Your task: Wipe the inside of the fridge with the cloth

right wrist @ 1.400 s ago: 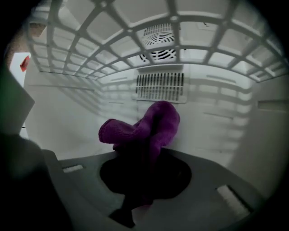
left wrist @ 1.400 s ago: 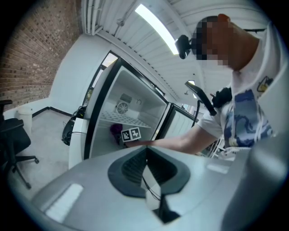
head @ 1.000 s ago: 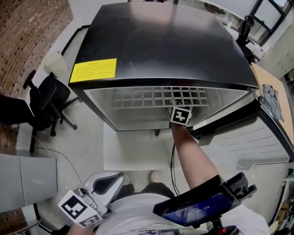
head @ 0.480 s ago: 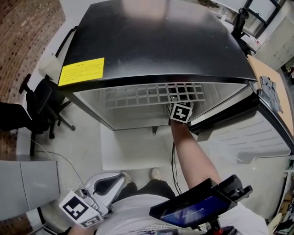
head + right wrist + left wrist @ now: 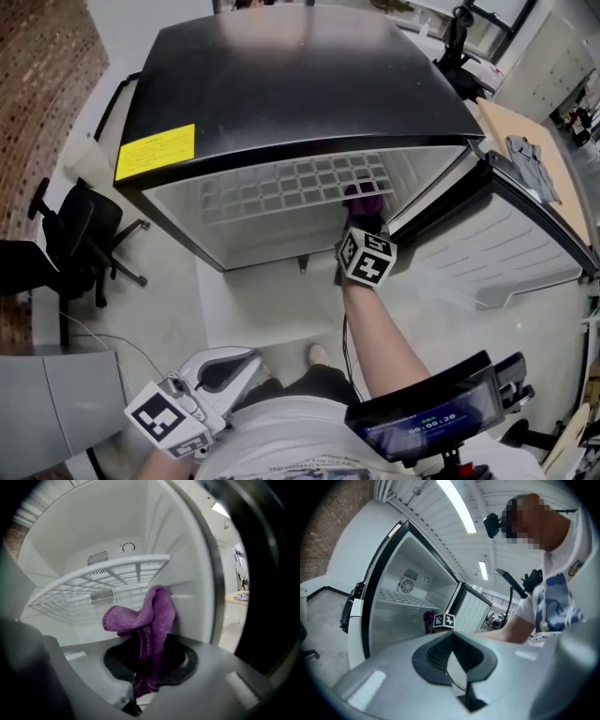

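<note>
Fridge (image 5: 300, 94) stands with its door (image 5: 511, 248) swung wide to the right. Person crouches in front, right arm reaching in.

Right gripper (image 5: 362, 220): jaws pinched on the purple cloth (image 5: 364, 199). In the right gripper view the cloth (image 5: 151, 620) rises from the closed jaws as a bunched stalk, its top fold flopping left. It sits at the right side of the cavity, by the front right corner of the wire shelf (image 5: 93, 581). It is up against or just beside the right inner wall; contact can't be settled.

Left gripper (image 5: 202, 394): low by the person's left side, well away from the fridge. Jaws pressed together, nothing between them.

Handling, my reading: the cloth is light, soft and limp, with a nubbly weave. It should grip the liner rather than slide, and it will sag without backing. Best held as here, by a gathered bunch low down, with a loose pad left proud of the tips. The shelf wires could snag a trailing fold.
</note>
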Demonstrator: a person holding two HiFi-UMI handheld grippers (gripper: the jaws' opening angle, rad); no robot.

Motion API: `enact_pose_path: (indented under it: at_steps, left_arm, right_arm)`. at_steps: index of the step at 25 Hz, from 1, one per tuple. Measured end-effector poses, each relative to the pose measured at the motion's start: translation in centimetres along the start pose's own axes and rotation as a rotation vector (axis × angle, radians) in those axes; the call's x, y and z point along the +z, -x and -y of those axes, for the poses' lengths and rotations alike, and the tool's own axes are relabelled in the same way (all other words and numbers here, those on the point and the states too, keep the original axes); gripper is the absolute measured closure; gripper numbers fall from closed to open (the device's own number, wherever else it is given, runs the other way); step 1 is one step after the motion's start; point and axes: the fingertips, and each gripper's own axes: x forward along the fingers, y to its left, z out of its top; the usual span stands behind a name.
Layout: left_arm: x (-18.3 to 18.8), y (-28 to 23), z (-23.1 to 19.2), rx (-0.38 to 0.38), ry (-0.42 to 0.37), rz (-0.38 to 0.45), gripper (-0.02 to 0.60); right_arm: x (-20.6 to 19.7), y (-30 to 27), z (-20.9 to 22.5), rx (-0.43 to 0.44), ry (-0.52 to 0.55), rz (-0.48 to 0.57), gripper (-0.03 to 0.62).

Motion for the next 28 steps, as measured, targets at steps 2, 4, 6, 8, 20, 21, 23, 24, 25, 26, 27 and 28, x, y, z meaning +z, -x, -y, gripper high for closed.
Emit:
enact_pose_path:
  at_steps: [2, 4, 6, 8, 20, 21, 23, 24, 25, 26, 27, 28]
  left_arm:
    - [-0.2, -0.2, 0.4, -0.023, -0.006, -0.003, 0.577]
    - [-0.4, -0.4, 0.8, -0.044, -0.011, -0.009, 0.577]
    - [-0.5, -0.5, 1.4, -0.064, -0.016, -0.013, 0.577]
    - [-0.6, -0.7, 1.9, -0.083, -0.023, -0.012, 0.577]
    - [-0.8, -0.2, 2.7, -0.094, -0.023, -0.002, 0.577]
    - [-0.7, 0.0, 2.7, -0.085, -0.025, 0.001, 0.577]
    - [-0.6, 0.3, 2.5, -0.065, -0.025, 0.007, 0.577]
    - [-0.6, 0.5, 2.4, -0.053, -0.023, 0.010, 0.577]
    - [-0.6, 0.8, 2.3, -0.039, -0.022, 0.012, 0.577]
    - [-0.7, 1.0, 2.1, -0.023, -0.019, 0.013, 0.577]
    - [-0.9, 1.3, 1.9, -0.004, -0.015, 0.014, 0.578]
    - [-1.0, 1.6, 1.6, 0.017, -0.009, 0.015, 0.577]
  right_arm:
    - [-0.2, 1.6, 0.6, -0.006, 0.000, 0.003, 0.536]
    - [-0.4, 2.9, 1.1, -0.011, 0.001, 0.004, 0.536]
    - [-0.8, 4.1, 1.5, -0.016, 0.006, 0.002, 0.536]
    - [-1.1, 5.2, 1.8, -0.017, 0.017, 0.001, 0.536]
    - [-2.0, 7.3, -3.3, 0.167, 0.179, -0.042, 0.536]
    - [-2.0, 6.6, -3.8, 0.182, 0.189, -0.049, 0.536]
    - [-1.9, 4.8, -4.5, 0.200, 0.215, -0.060, 0.536]
    - [-1.9, 3.9, -4.7, 0.203, 0.231, -0.065, 0.536]
    - [-1.9, 2.9, -4.7, 0.204, 0.248, -0.071, 0.536]
    - [-1.8, 1.9, -4.8, 0.204, 0.266, -0.076, 0.536]
    - [-1.8, 0.9, -4.9, 0.204, 0.282, -0.080, 0.536]
    - [-1.7, -0.1, -5.2, 0.207, 0.294, -0.087, 0.536]
